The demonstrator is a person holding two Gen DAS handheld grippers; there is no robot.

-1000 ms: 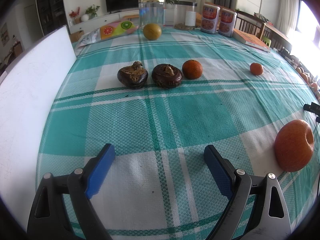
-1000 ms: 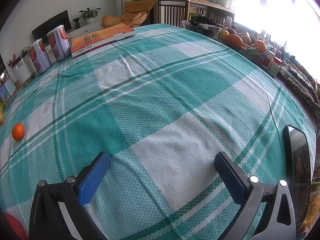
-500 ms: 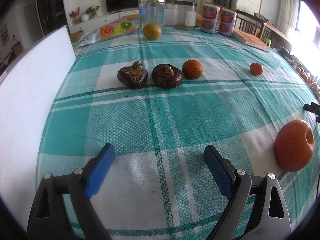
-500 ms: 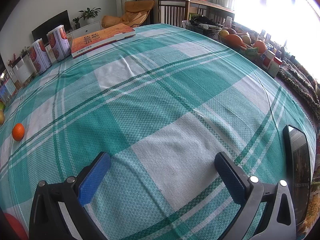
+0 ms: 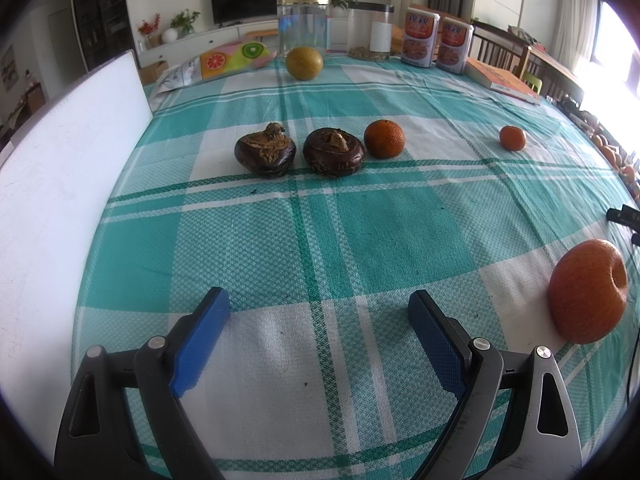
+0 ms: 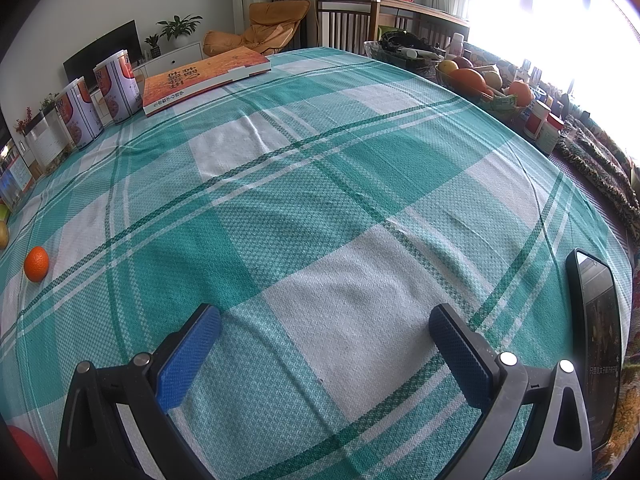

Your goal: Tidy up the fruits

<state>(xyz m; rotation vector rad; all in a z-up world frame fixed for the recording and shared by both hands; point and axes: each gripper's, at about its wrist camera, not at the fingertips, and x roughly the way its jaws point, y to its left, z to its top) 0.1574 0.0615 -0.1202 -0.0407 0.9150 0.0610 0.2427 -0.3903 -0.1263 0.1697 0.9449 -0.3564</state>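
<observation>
From the left wrist, the left gripper (image 5: 318, 312) hangs over the checked tablecloth (image 5: 360, 232) with its blue pads spread wide and nothing between them. Ahead of it, well apart across the cloth, three fruits sit in a row: two dark water chestnuts (image 5: 265, 154) (image 5: 333, 152) just beside each other, then a mid-sized orange (image 5: 384, 139) close to the right-hand chestnut. A small orange (image 5: 512, 138) lies alone farther right, and a yellow-green round fruit (image 5: 304, 63) rests near the far edge in front of a clear jar (image 5: 304, 24). The big orange fruit (image 5: 587, 290), its dimple turned sideways, lies near the gripper's right finger, off to its right and only slightly ahead. Being roundish, it offers no real long axis to line up with.

From the right wrist, the right gripper (image 6: 325, 320) is likewise wide apart and empty above bare cloth. The small orange (image 6: 36, 263) appears far to its left. A red-orange curve at the bottom-left corner (image 6: 24, 454) is probably the big fruit, though too little shows to be sure. A phone (image 6: 598, 344) lies by the right finger; a book (image 6: 204, 78) sits far off.

The big fruit seems to lie between the two hands; whichever hand takes it must swing inward.
</observation>
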